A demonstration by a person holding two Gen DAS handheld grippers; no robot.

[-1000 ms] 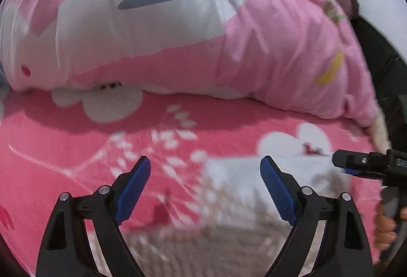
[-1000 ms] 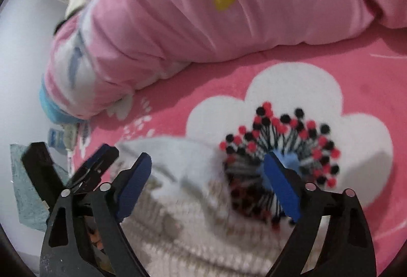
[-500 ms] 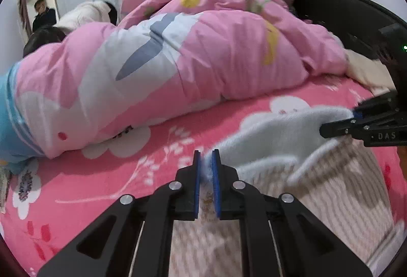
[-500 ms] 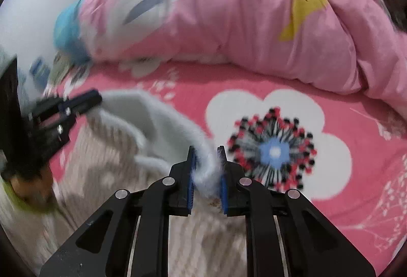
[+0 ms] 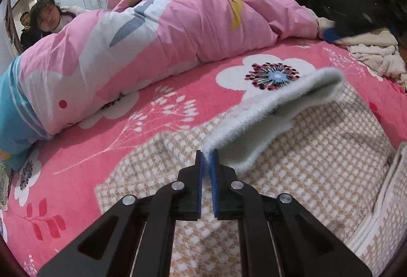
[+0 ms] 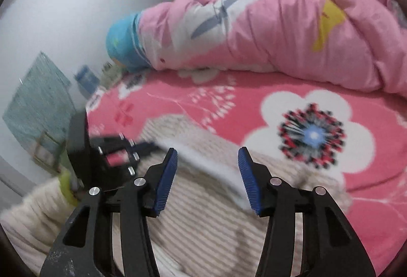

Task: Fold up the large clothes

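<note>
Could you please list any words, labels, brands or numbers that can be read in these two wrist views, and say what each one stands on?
None can be read.
Left gripper body: whatever marking it bears is blurred beyond reading.
Items beside the bed: blurred, no text legible.
Bedsheet, quilt and garment: patterns only, no lettering.

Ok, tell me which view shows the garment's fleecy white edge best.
Left wrist view: the fleecy white edge is sharp, lifted and pinched in the left gripper. The right wrist view shows it only as a blurred strip.
</note>
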